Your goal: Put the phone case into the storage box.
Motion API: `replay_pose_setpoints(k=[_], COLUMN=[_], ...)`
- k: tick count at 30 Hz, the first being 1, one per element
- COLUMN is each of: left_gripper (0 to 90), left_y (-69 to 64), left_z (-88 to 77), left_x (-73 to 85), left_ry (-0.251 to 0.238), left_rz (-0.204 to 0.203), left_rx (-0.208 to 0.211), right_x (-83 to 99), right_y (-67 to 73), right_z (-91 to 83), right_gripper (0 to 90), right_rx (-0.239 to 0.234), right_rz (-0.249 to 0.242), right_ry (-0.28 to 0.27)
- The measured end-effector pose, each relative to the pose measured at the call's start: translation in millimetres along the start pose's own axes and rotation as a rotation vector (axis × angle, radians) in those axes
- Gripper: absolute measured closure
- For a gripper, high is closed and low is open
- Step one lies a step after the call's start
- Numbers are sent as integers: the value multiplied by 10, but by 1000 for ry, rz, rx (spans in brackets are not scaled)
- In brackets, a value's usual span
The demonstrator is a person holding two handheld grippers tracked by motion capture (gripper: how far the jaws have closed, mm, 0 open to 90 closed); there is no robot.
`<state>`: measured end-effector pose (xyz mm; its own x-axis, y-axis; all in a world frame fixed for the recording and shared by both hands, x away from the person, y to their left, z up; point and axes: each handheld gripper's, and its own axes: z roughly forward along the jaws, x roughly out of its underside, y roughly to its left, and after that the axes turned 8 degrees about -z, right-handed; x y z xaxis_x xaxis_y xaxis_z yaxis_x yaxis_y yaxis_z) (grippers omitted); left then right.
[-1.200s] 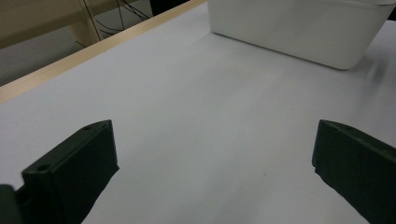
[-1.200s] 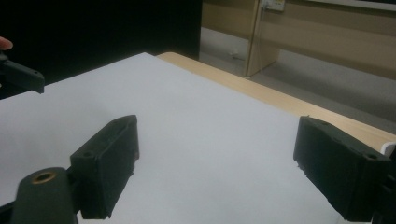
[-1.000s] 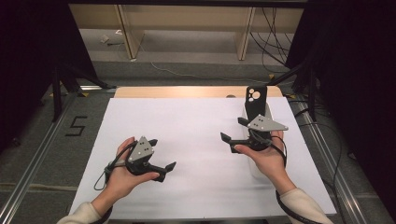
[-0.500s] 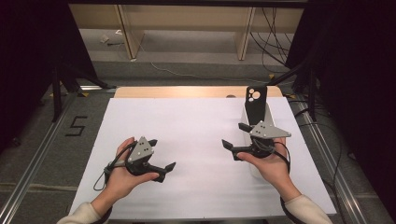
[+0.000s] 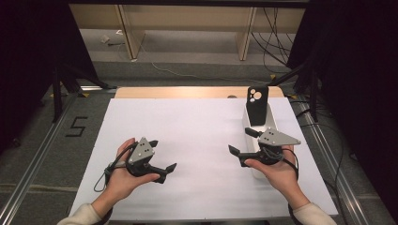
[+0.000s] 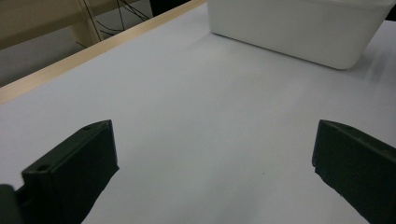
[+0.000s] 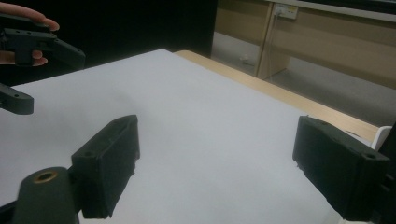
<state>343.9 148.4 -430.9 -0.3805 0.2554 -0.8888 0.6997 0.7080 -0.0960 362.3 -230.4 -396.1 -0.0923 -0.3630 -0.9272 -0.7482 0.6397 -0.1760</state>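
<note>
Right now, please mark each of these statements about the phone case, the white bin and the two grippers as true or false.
1. The black phone case stands upright in the white bin. True.
2. The left gripper holds the phone case. False: its jaws are open, with nothing between them.
3. The right gripper has open jaws. True.
4. The bin sits at the table's left side. False: it sits at the right, beside the right gripper.
</note>
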Motion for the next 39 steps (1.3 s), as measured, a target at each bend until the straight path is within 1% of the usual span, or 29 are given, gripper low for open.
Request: replay_pose_setpoints(k=[6,18,30,32,39], left_gripper=[0,0,0,0,0], left_y=[-7,-13,10,13,27], left_z=[0,0,-51,-54,-75], left_x=[1,4,41,44,56], left_ry=[1,6,9,7,7], left_rz=[3,3,-3,-4,-8], left_rx=[1,4,-3,-4,-8], right_x=[21,130,205,223,250], right_y=[-5,-32,-46,-42,-44], right_z=[-66,-202,-295,-313,-350], right_gripper=[160,158,159,159,159], right_rx=[7,26,39,40,39], right_rz=[0,13,14,22,23], right_ry=[-1,8,11,16,22])
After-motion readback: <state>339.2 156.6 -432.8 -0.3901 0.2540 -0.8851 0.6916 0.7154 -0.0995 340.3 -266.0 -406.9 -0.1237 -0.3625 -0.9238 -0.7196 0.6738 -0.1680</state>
